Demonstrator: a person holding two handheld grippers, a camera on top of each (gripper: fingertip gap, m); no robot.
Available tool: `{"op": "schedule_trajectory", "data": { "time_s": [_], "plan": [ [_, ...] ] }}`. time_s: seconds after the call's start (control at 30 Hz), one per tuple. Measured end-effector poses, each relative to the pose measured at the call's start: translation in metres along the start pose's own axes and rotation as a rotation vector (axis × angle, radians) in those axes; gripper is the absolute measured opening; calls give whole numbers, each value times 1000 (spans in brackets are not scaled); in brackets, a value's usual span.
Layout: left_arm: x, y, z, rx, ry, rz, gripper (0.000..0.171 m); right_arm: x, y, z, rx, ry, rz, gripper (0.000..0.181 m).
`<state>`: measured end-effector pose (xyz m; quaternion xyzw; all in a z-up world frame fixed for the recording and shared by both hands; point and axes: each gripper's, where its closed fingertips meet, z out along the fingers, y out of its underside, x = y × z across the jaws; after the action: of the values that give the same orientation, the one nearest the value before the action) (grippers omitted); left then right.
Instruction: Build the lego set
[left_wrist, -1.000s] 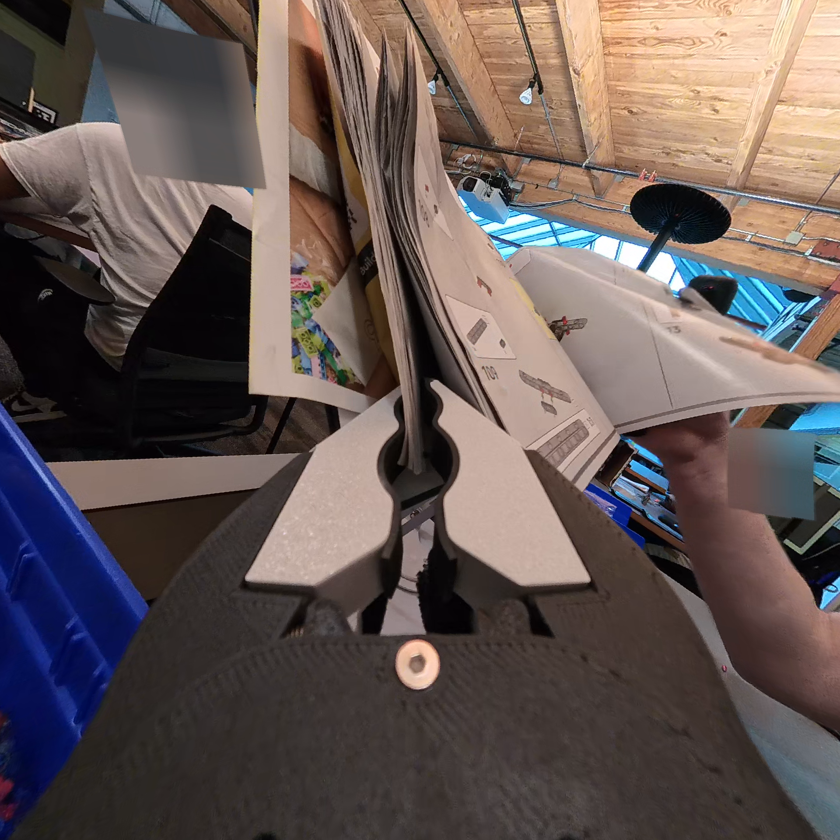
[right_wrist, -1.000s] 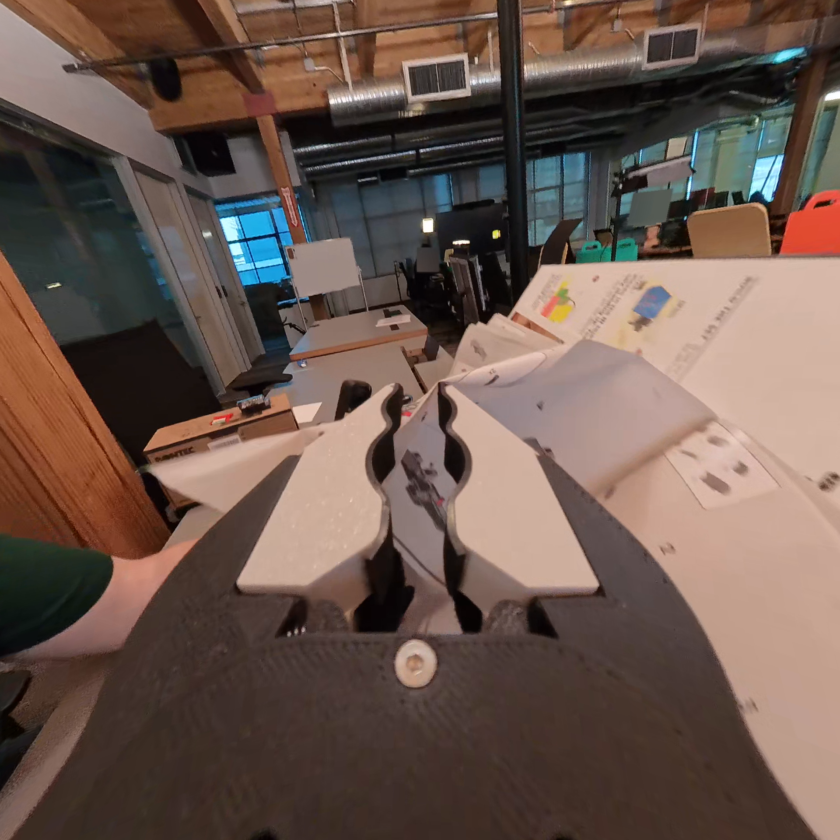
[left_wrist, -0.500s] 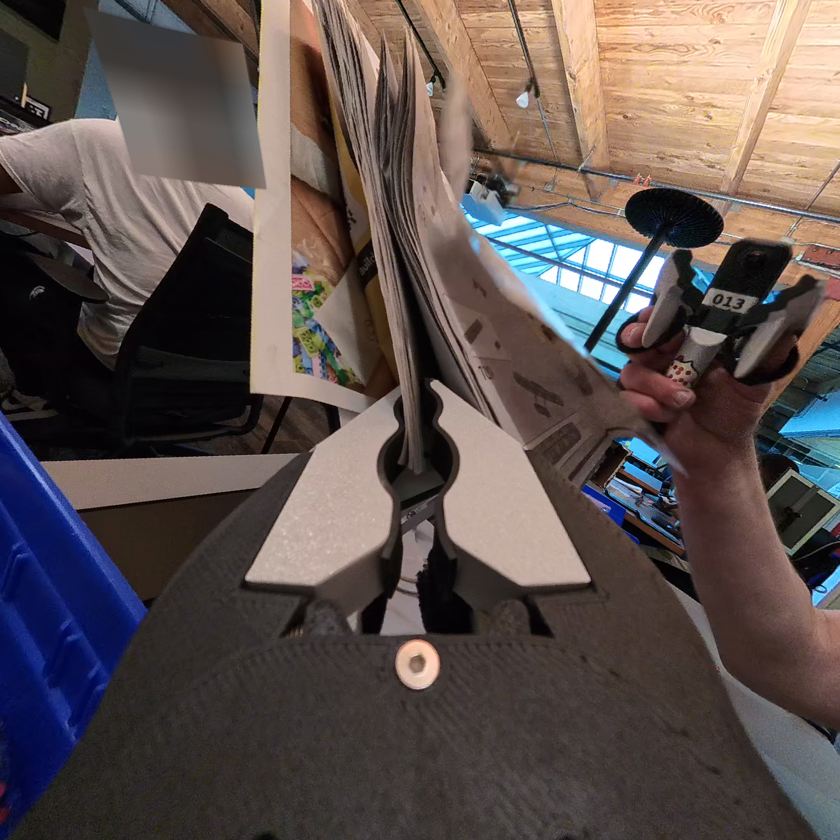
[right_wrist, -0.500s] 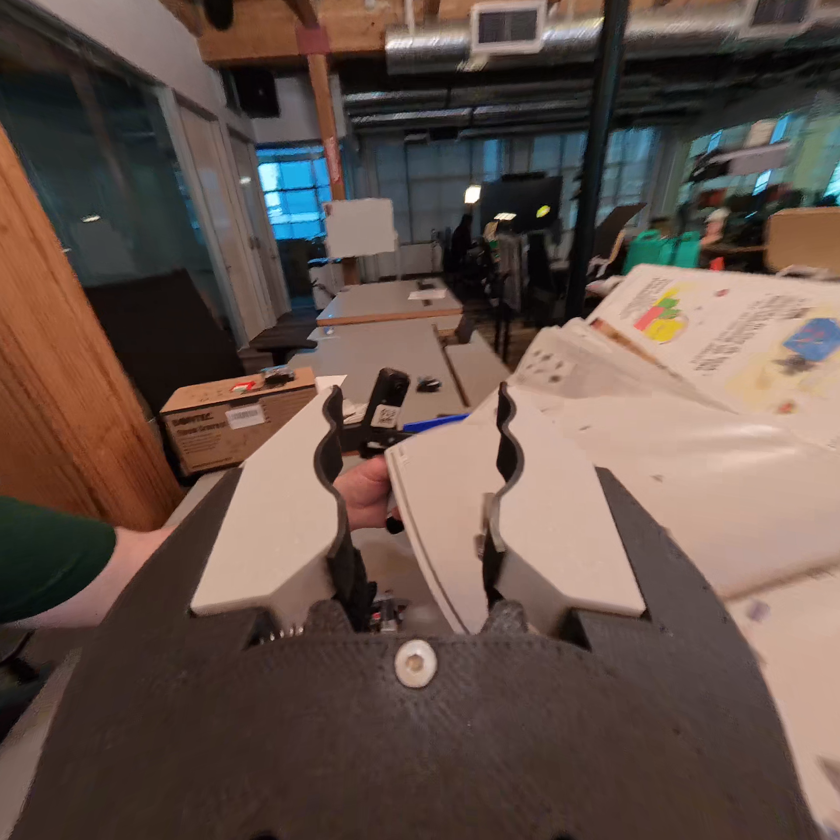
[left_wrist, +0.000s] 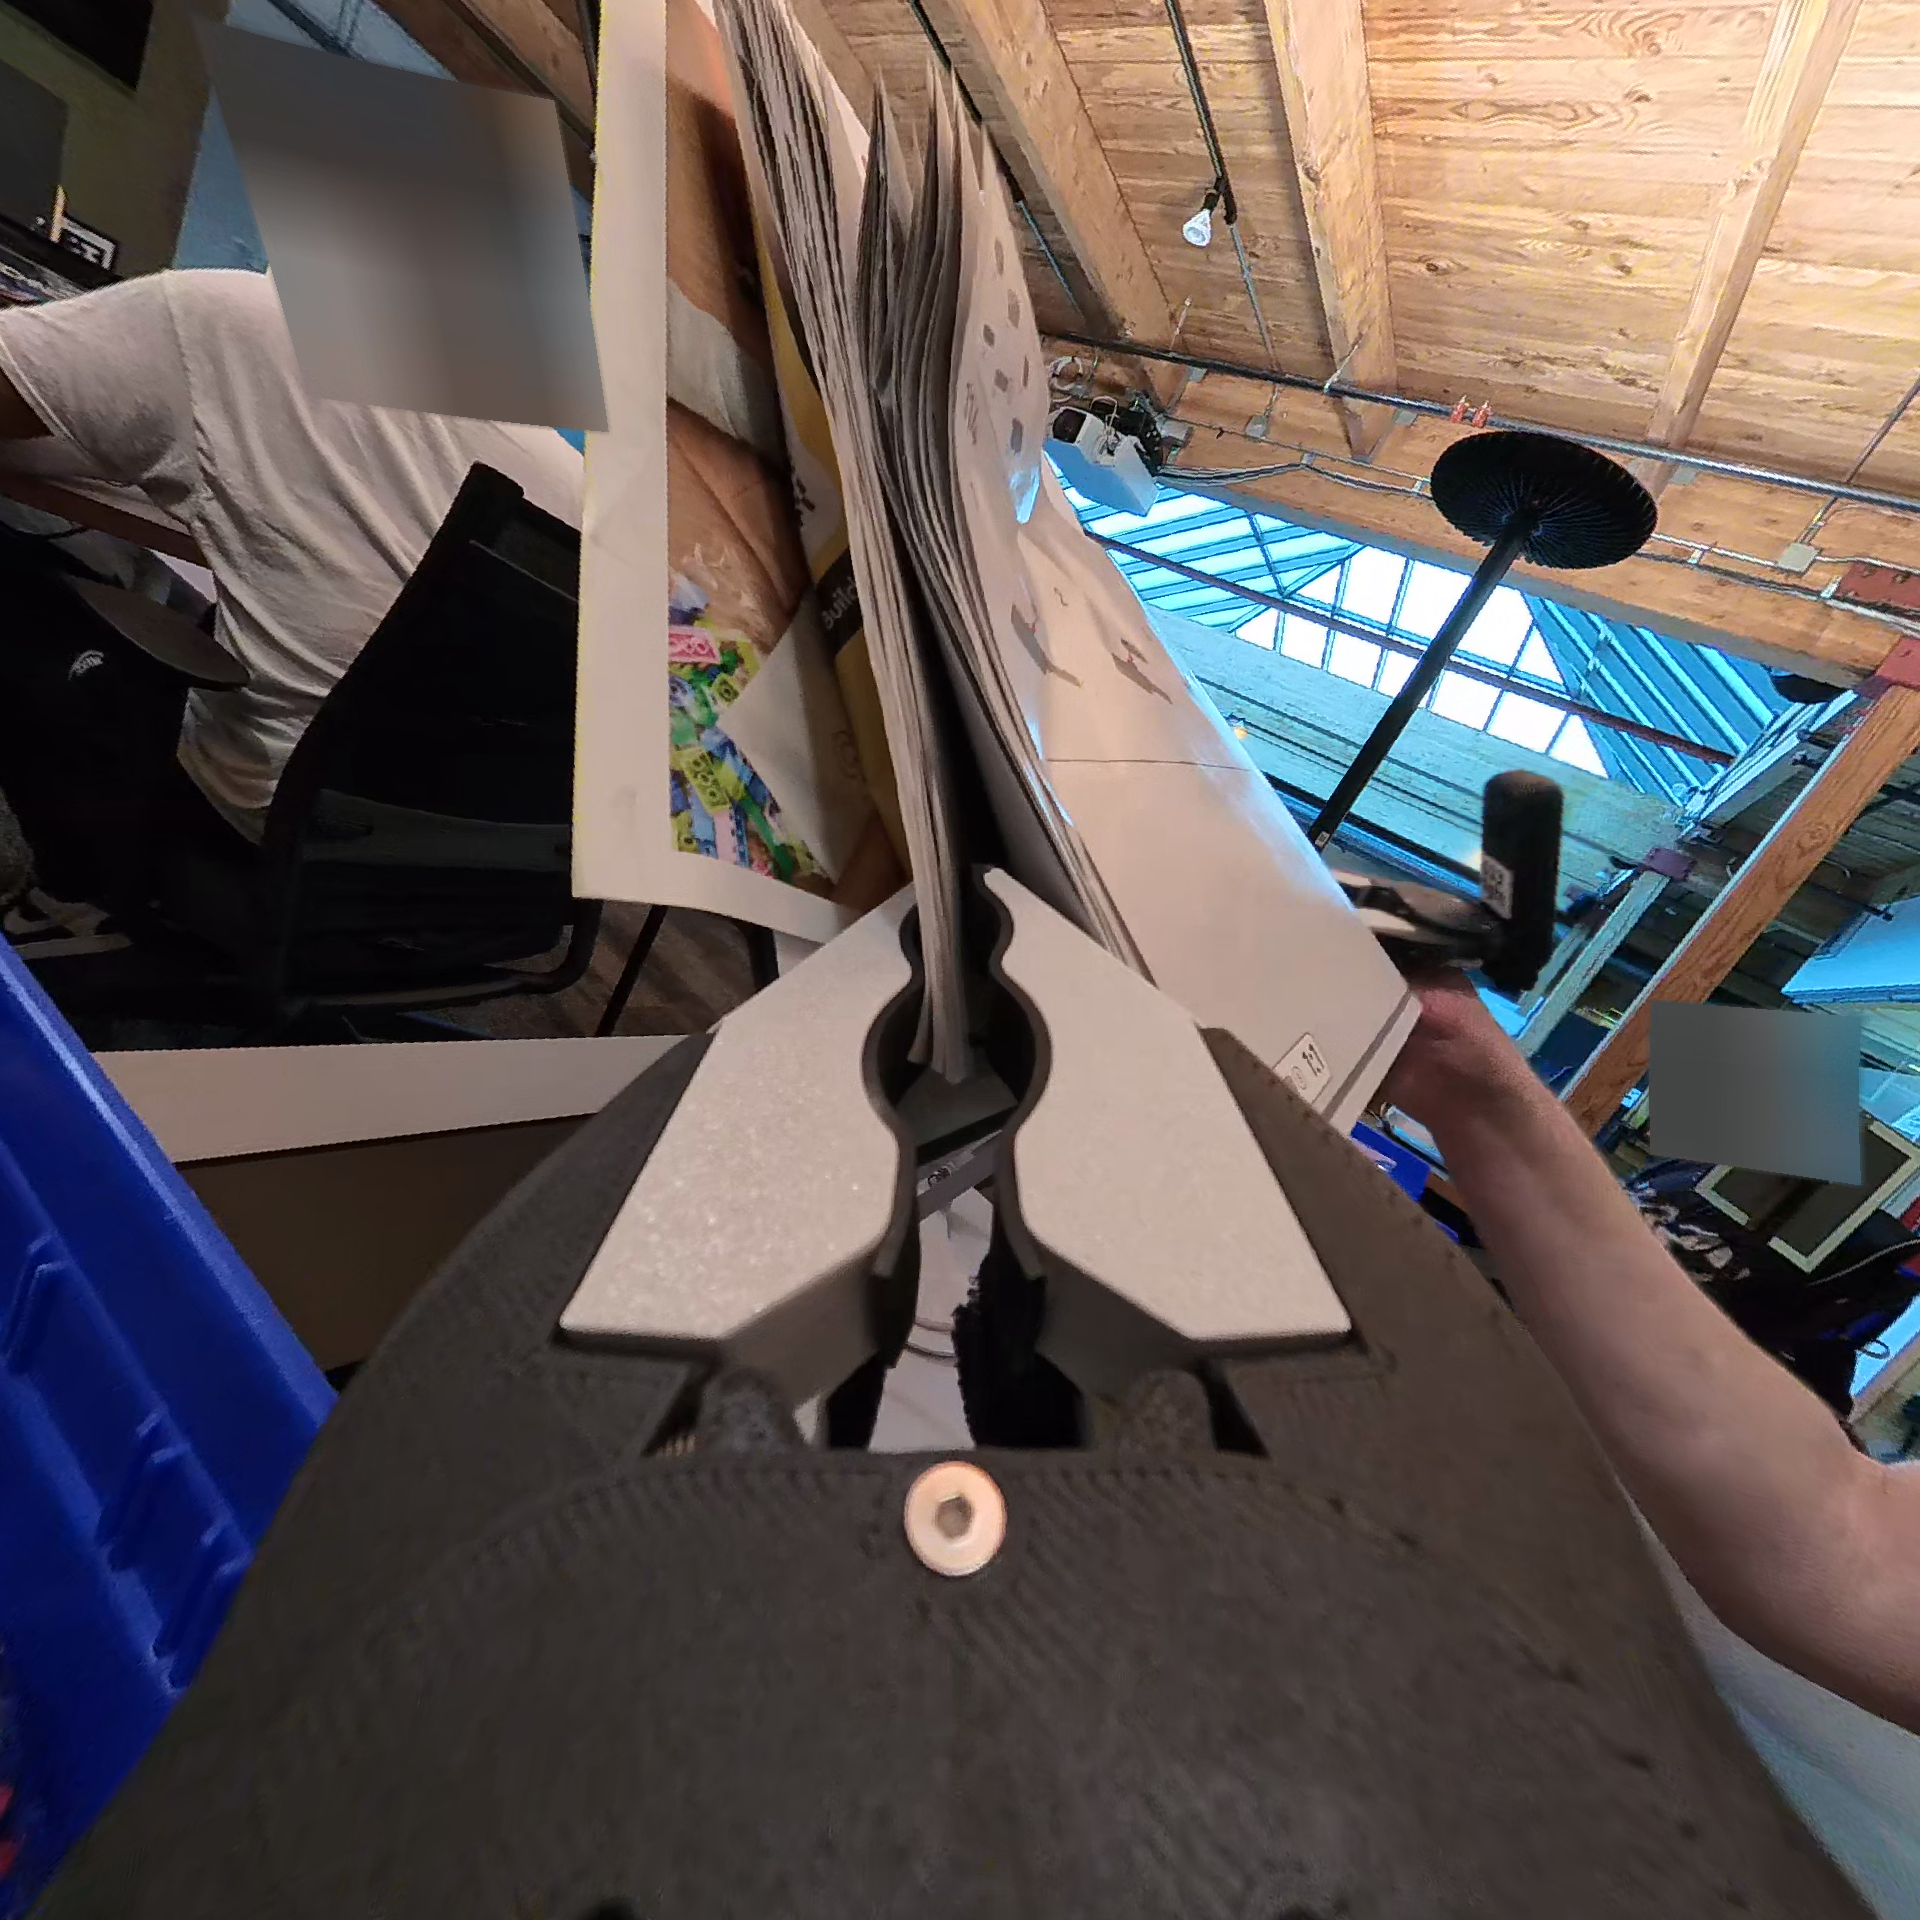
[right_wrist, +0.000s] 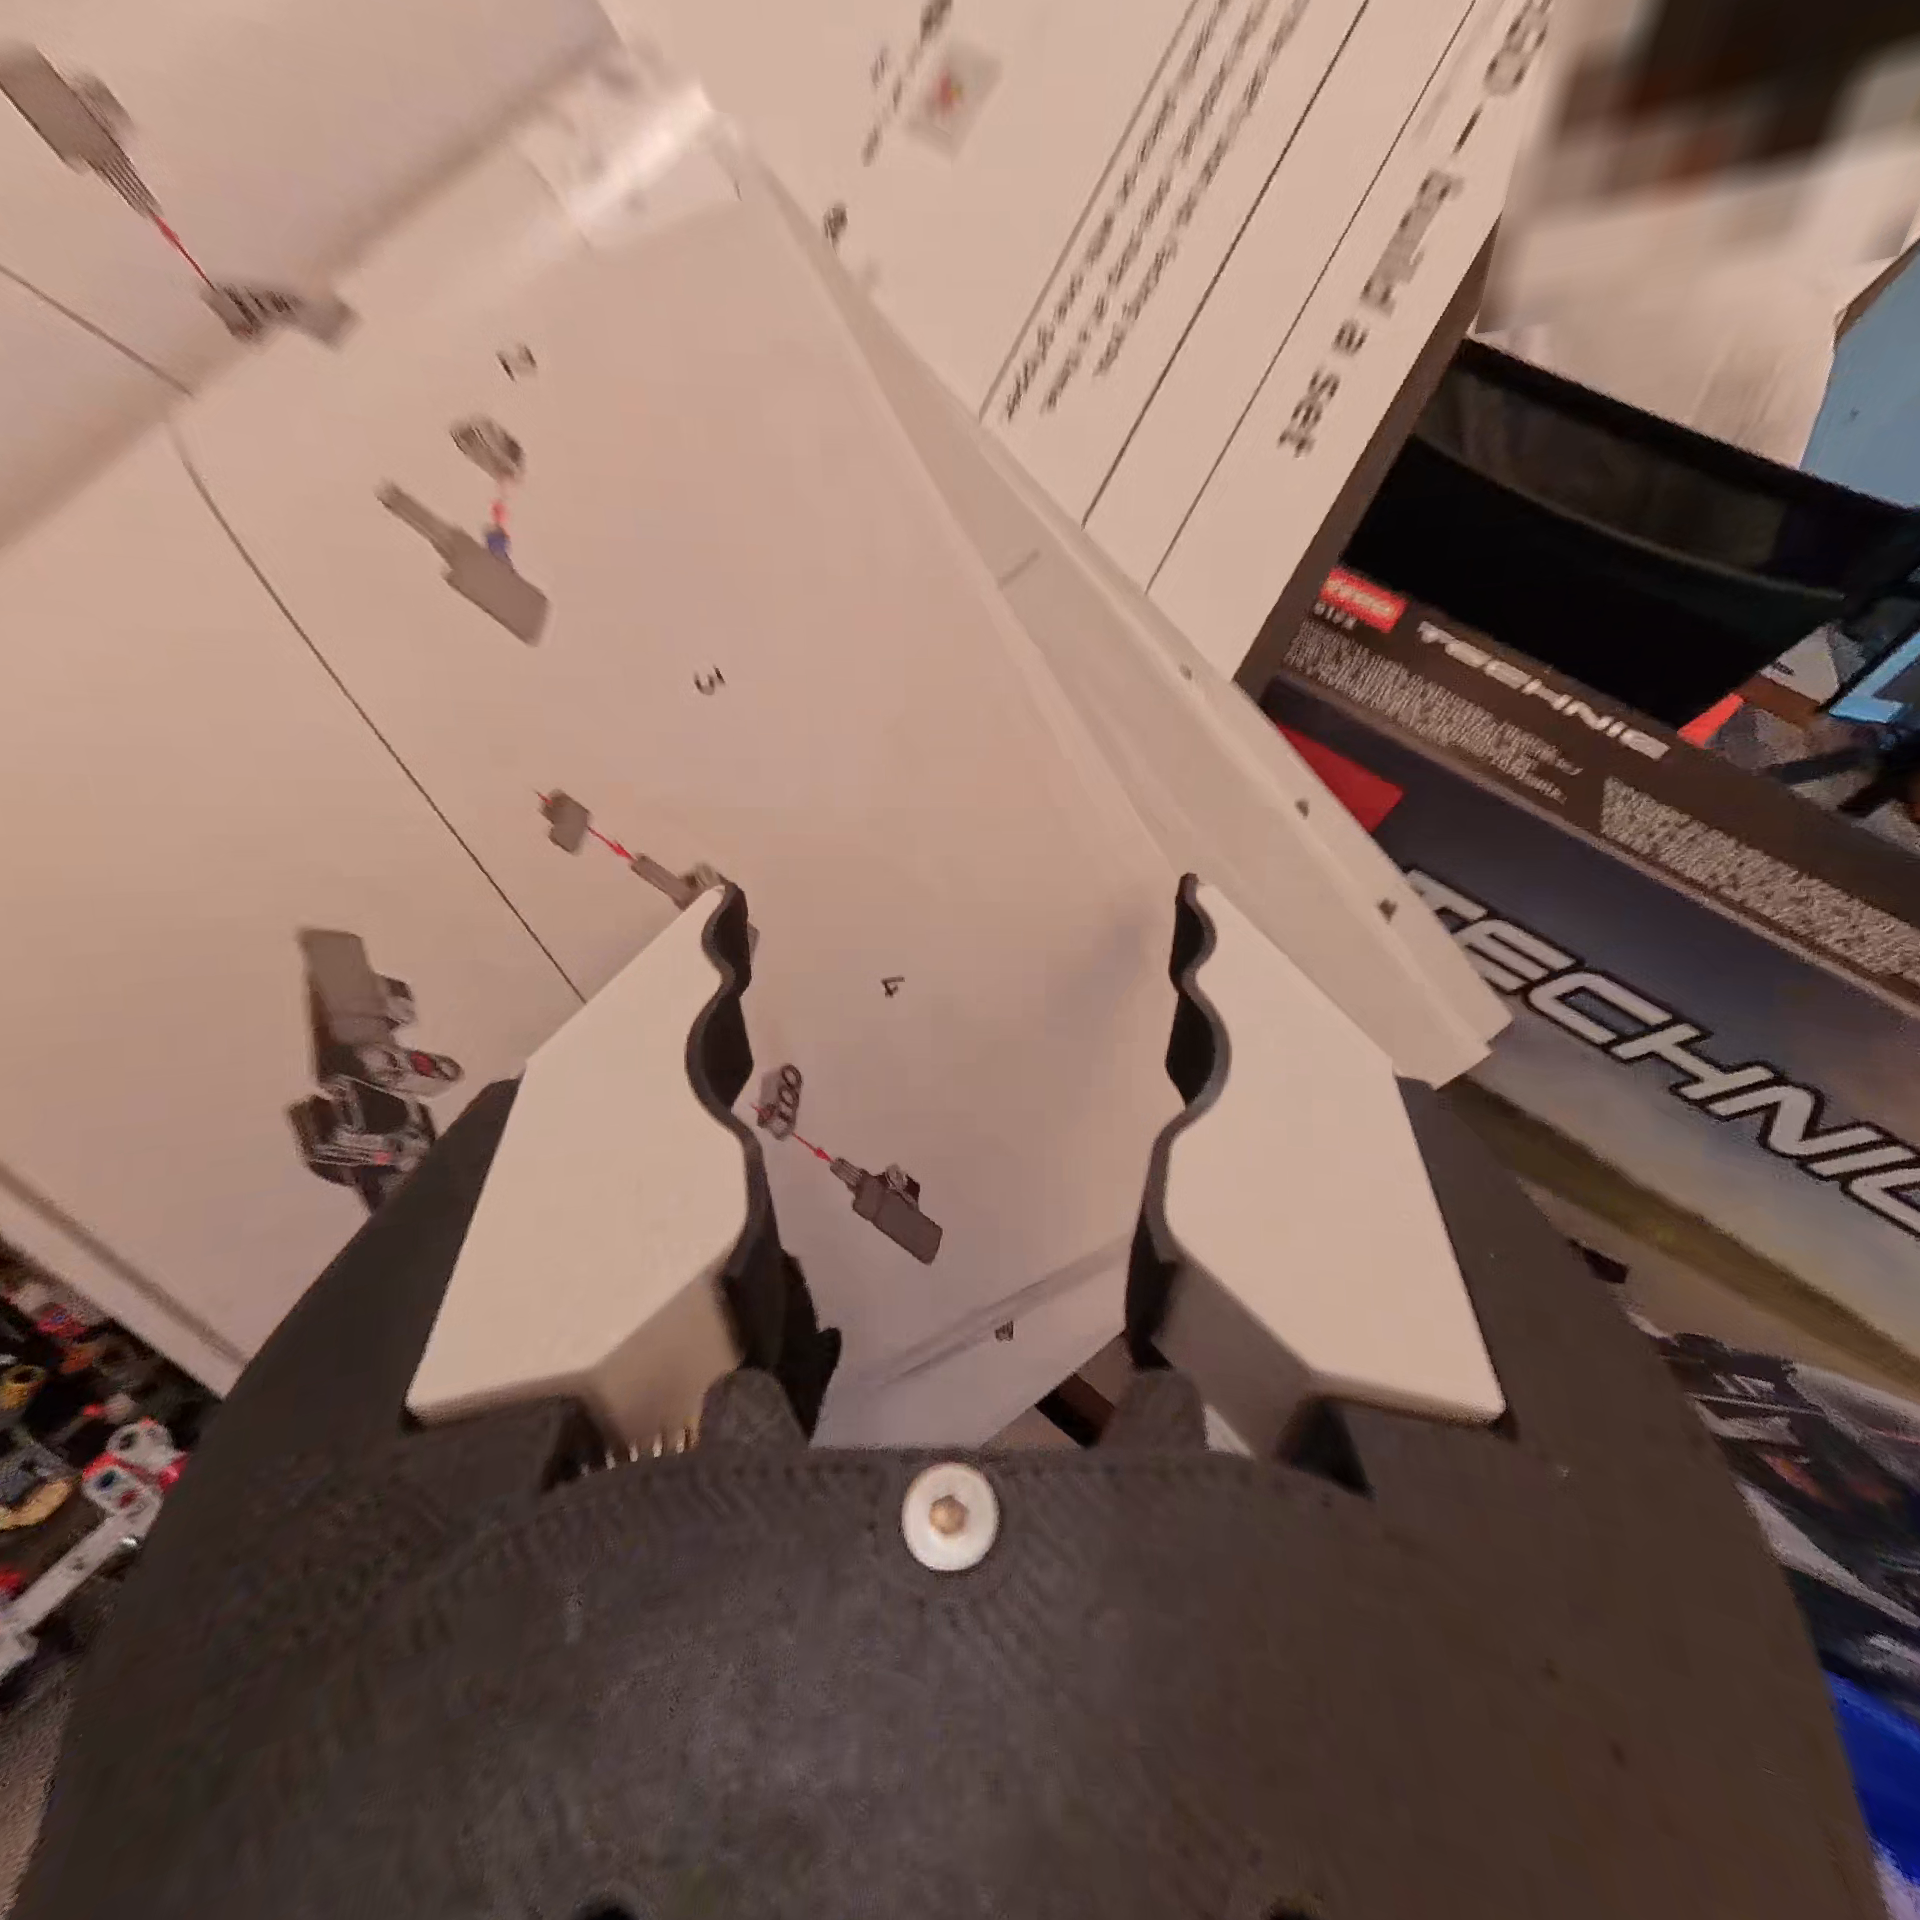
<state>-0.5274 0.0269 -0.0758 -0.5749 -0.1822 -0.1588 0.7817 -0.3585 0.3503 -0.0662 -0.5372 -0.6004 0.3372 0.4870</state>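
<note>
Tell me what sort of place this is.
Probably a shared office or workshop loft: exposed timber ceiling with track lights, a person seated in an office chair, and a boxed building set beside loose parts.

Instruction booklet (left_wrist: 935, 582): thick, white pages w/ small grey part drawings, colourful cover w/ bricks on the left. Held upright, pages fanned out, bottom edge pinched in left gripper (left_wrist: 951, 914). In right wrist view the booklet (right_wrist: 727, 623) is open, pages slanting, blurred. Lego box (right_wrist: 1621, 831): dark, open, at right just behind booklet. Loose pieces (right_wrist: 73, 1455) scattered near left.
</note>
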Motion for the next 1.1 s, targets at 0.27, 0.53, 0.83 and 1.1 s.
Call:
{"op": "schedule_trajectory", "data": {
  "time_s": [0.27,0.53,0.83,1.1],
  "plan": [
    [-1,1,0,-3,-5,6,0,-3,11,11,-4,50,-66,71],
    [0,1,0,-6,-6,8,0,-16,9,10,-8,63,-151,39],
    [-1,1,0,-9,-2,7,1,-51,-14,-2,44,-80,-163,0],
    [0,1,0,-8,-1,7,1,-72,-62,-27,198,-271,-14,0]
  ]
}}
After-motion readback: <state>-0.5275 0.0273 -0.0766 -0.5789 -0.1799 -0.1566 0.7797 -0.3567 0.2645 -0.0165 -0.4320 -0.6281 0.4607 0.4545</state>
